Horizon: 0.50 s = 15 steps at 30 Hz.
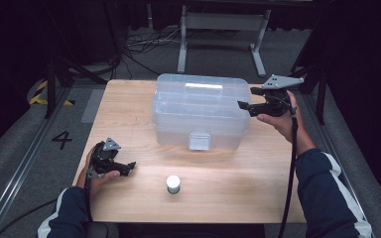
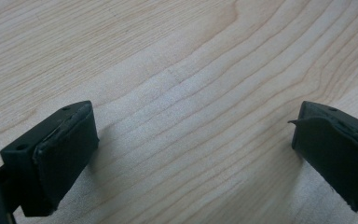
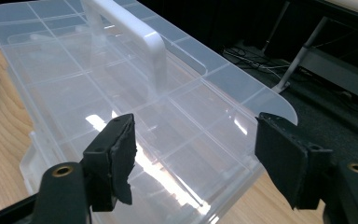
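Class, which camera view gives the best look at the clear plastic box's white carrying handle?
The right gripper view: the handle is large and close on the lid of the clear plastic box, its arched shape plain. The high view shows it small, as a pale bar. The left gripper view looks at the wooden table.

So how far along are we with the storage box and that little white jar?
Nothing looks done: the clear storage box sits closed, front latch down. The right gripper hovers open at the box's right end; the left gripper rests open on the table. The white jar stands untouched out front.
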{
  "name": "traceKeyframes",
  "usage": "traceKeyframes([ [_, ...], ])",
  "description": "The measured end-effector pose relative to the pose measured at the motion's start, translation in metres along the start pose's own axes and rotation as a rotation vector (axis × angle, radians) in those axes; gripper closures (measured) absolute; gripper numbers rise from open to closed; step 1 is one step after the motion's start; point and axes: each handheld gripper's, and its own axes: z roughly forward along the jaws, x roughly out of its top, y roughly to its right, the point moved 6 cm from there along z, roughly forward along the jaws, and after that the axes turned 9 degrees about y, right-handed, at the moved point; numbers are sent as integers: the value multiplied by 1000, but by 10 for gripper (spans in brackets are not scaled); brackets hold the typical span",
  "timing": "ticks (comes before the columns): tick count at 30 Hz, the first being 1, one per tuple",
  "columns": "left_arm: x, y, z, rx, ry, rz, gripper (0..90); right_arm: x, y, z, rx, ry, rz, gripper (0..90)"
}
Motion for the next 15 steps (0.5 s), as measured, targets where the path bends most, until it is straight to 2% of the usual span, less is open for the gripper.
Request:
traceKeyframes([
  [10, 0, 0, 0, 0, 0, 0, 4, 12, -12, 19, 27, -6, -17, 345],
  [12, 0, 0, 0, 0, 0, 1, 4, 14, -14, 25, 40, -16, -33, 353],
  [15, 0, 0, 0, 0, 0, 0, 4, 16, -15, 30, 47, -21, -27, 370],
])
